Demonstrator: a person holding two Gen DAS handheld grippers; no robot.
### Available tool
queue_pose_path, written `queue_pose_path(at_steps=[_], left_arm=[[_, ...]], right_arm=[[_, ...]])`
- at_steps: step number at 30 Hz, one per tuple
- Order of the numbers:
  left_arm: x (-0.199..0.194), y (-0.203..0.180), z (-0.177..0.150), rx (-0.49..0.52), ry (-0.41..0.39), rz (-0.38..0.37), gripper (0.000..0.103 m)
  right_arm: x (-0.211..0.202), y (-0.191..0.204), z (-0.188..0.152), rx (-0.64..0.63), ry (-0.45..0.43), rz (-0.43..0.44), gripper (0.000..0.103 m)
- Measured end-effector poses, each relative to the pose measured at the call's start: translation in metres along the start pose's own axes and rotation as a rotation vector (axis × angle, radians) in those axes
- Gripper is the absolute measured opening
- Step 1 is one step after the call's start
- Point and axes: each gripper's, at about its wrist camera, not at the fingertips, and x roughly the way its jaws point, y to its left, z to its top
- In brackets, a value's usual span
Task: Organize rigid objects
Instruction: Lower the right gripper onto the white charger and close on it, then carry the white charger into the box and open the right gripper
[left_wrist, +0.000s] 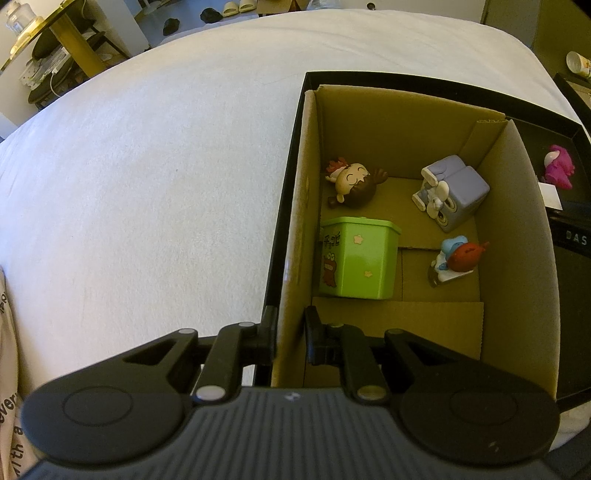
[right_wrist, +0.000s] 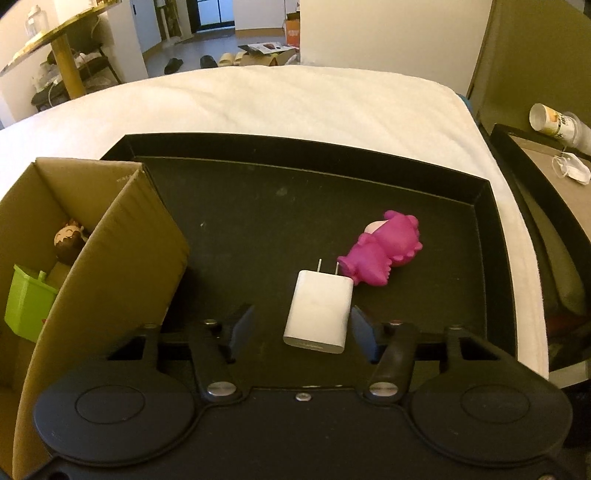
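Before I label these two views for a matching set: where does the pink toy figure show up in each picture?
Left wrist view: the pink toy figure sits at the far right edge, in the black tray, beyond the cardboard box's right wall.
Right wrist view: it lies right of centre on the tray floor, just past the white charger.
Shared landmark: the cardboard box, at left in the right wrist view, with the green container inside.

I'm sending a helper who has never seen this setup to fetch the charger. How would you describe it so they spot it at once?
Find the shallow black tray on the white bed, beside the tall cardboard box. On its floor lie two things that touch: a magenta toy figure and, in front, the charger. It is the plain white rounded block with two metal prongs.
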Motion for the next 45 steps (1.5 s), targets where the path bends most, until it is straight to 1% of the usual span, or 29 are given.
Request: queue_pose_path(at_steps=[4,7,8,9,13,22,31,36,39,45], left_arm=[[-0.001,0.000,0.000,-0.001,0.000,-0.001,0.014],[0.000,-0.001,0.000,0.001,-0.001,-0.001,0.014],[0.000,-0.001,0.000,0.000,-0.001,-0.001,0.014],[0.000,-0.001,0.000,0.000,-0.001,-0.001,0.014],[0.000,0.000,0.000,0.001,-0.001,-0.001,0.014],[0.000,0.000,0.000,0.000,-0.004,-0.005,0.014],[-0.001,0.000,-0.001,0.001,-0.008,-0.003,0.014],[-0.003,0.000,-0.002,0.004,-0.013,0.000,0.014],[-0.003,0.000,-0.002,0.006,-0.014,0.000,0.014],[-0.003,0.000,-0.002,0.006,-0.015,0.000,0.013]], right_arm=[[0.006,0.001,0.005,0.014,0.018,-0.006,0.055],[0.010,0.000,0.006,0.004,0.039,-0.030,0.044],[0.012,0.000,0.005,0.000,0.050,-0.033,0.038],[0.011,-0.001,0.004,-0.001,0.053,-0.031,0.037],[0.006,-0.004,-0.003,-0.013,0.058,-0.038,0.037],[-0.011,-0.011,-0.019,0.006,0.069,-0.039,0.036],[-0.034,-0.010,-0.022,0.002,0.036,-0.035,0.036],[-0.052,-0.012,-0.023,0.006,-0.002,-0.011,0.036],[-0.062,-0.015,-0.022,0.039,-0.024,0.029,0.036],[-0.079,-0.013,-0.019,0.024,-0.062,0.037,0.036]])
